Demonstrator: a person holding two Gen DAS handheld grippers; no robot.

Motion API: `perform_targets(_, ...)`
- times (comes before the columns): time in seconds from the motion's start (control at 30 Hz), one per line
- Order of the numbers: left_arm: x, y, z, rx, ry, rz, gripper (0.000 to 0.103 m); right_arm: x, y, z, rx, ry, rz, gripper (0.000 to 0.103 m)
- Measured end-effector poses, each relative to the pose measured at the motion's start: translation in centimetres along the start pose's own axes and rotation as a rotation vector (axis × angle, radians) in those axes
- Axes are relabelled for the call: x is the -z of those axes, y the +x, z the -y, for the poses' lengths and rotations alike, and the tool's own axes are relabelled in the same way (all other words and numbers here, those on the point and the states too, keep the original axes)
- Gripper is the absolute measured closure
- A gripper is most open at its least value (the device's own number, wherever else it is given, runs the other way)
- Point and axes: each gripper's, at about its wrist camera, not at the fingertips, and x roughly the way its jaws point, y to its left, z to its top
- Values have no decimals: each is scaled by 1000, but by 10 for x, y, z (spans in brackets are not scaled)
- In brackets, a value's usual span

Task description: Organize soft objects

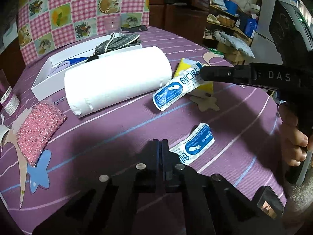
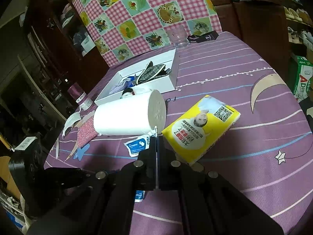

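The right gripper point(image 1: 202, 74) has its jaws clamped on one end of a blue-and-white sachet point(image 1: 172, 93), just beside the white paper roll point(image 1: 117, 80) lying on the bench point(image 1: 137, 117). The left gripper point(image 1: 160, 146) hovers with jaws pressed together, holding nothing, beside a second sachet point(image 1: 195, 144). The yellow tissue pack point(image 2: 203, 129) lies right of the roll, and the white box point(image 2: 172, 82) sits behind it.

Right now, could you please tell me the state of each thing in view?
Right tongs: shut on blue-white packet, one end lifted.
Left tongs: shut, empty.
Second packet: flat on cloth.
Paper roll: on its side.
White box: open, partly filled.
Yellow tissue pack: lying flat.
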Motion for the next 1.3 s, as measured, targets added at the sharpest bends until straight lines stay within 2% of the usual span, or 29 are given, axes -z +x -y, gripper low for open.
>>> perform_targets(0.1,-1,-3,-4,-16,-22,22,103,0,-1,1,2,2,6,101)
perform_targets(0.2,-2,-13,-16,-54,-80,84,103,1,-1,1,2,3,9,101)
perform_targets(0.27,-1,-17,-25,-32,-113,95,103,1,-1,2,3,2,7,101)
perform_targets(0.33,-1,-23,-25,27,-108,112,102,1,-1,2,1,4,9,101)
perform_targets(0.37,0,-26,-22,59,-93,123,95,0,-2,3,-1,7,12,101)
perform_targets(0.4,0,-26,-21,82,-81,121,72,0,-2,3,-1,10,15,101)
perform_targets(0.43,0,-25,-18,112,-61,105,57,0,-3,4,-2,14,18,101)
perform_targets(0.47,-1,-21,-14,135,-37,78,33,0,-4,5,-5,20,21,101)
perform_targets(0.53,0,-14,-2,143,22,28,31,-1,-5,7,-7,31,24,101)
perform_targets(0.6,4,-2,13,89,104,-34,31,-2,-6,8,-11,37,24,101)
perform_targets(0.63,5,0,20,37,145,-32,29,-2,-5,8,-10,36,24,101)
perform_targets(0.73,3,2,16,25,122,-21,53,-1,-6,8,-11,34,23,101)
perform_targets(0.77,2,2,11,10,97,-14,71,-1,-6,8,-10,32,22,101)
perform_targets(0.8,1,3,5,3,71,-11,84,-1,-6,9,-10,31,21,101)
perform_targets(0.83,0,4,-2,-1,39,-10,90,0,-6,8,-10,29,20,101)
perform_targets(0.87,-1,4,-5,-19,26,-9,101,0,-6,7,-9,26,19,101)
perform_targets(1.3,-5,1,-15,-54,-21,8,102,0,-6,7,-6,23,15,101)
